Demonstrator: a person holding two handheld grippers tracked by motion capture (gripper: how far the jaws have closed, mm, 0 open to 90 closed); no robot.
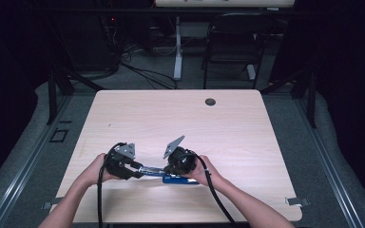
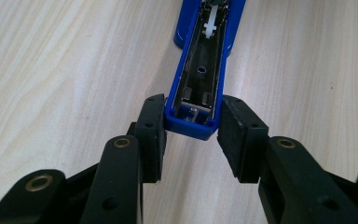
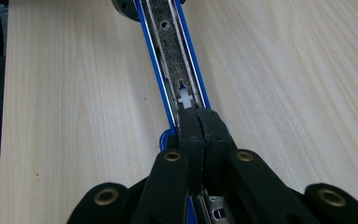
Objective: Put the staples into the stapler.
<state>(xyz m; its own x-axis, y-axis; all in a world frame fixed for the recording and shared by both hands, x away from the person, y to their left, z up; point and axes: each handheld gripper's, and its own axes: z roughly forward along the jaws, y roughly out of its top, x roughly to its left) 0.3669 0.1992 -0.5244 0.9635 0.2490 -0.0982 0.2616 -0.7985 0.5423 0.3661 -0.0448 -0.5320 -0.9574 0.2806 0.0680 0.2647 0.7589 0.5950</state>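
Observation:
A blue stapler lies folded open near the table's front edge, its metal channel facing up. My left gripper straddles one blue end of it, with both pads pressed against its sides. In the high view that gripper sits at the stapler's left end. My right gripper has its jaws pressed together over the stapler's long staple rail, just behind a small white plastic pusher. Whether anything thin is pinched between them is hidden. From above, the right gripper is over the stapler's middle.
The light wooden table has a dark round grommet near its far edge. A black chair and a white desk leg stand beyond the table, with cables on the floor.

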